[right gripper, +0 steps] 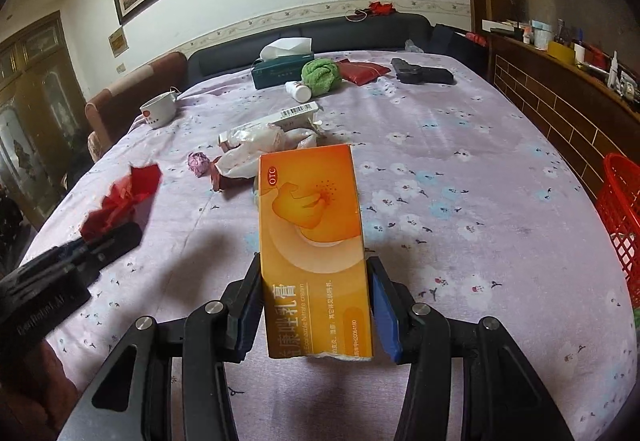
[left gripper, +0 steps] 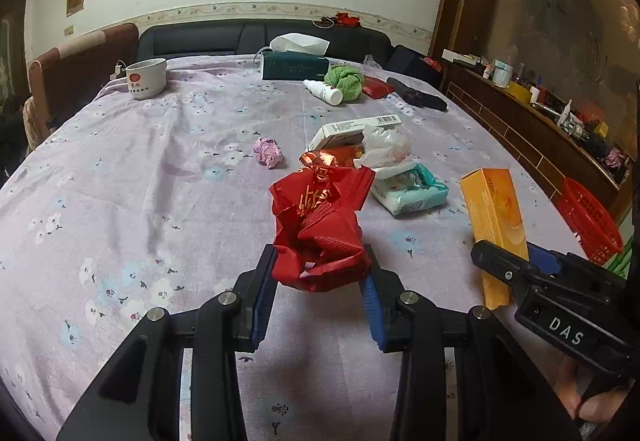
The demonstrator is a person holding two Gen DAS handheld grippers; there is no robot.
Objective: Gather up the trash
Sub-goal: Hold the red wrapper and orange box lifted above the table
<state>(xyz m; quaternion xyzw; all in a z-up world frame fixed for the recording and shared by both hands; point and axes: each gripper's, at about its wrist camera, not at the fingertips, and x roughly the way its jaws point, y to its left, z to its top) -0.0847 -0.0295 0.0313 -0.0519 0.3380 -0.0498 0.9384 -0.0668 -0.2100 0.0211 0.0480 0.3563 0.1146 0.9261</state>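
Note:
My left gripper (left gripper: 320,261) is shut on a crumpled red plastic bag (left gripper: 320,225), held just above the lilac flowered tablecloth (left gripper: 140,181). The right wrist view shows that bag (right gripper: 120,201) at the left with the left gripper (right gripper: 108,237) on it. My right gripper (right gripper: 314,273) is shut on an orange medicine box (right gripper: 312,233), its far end pointing away from me. In the left wrist view the box (left gripper: 496,221) and the right gripper (left gripper: 504,261) are at the right. A pink paper ball (left gripper: 268,152), a clear plastic bag (left gripper: 386,147) and a red foil wrapper (left gripper: 332,155) lie mid-table.
A red mesh basket (right gripper: 622,225) stands off the table's right edge. On the table are a wet-wipes pack (left gripper: 408,189), a white carton (left gripper: 352,129), a cup (left gripper: 146,78), a tissue box (left gripper: 294,66), a white bottle (left gripper: 324,91), a green cloth (left gripper: 344,81) and a black toy gun (right gripper: 422,74).

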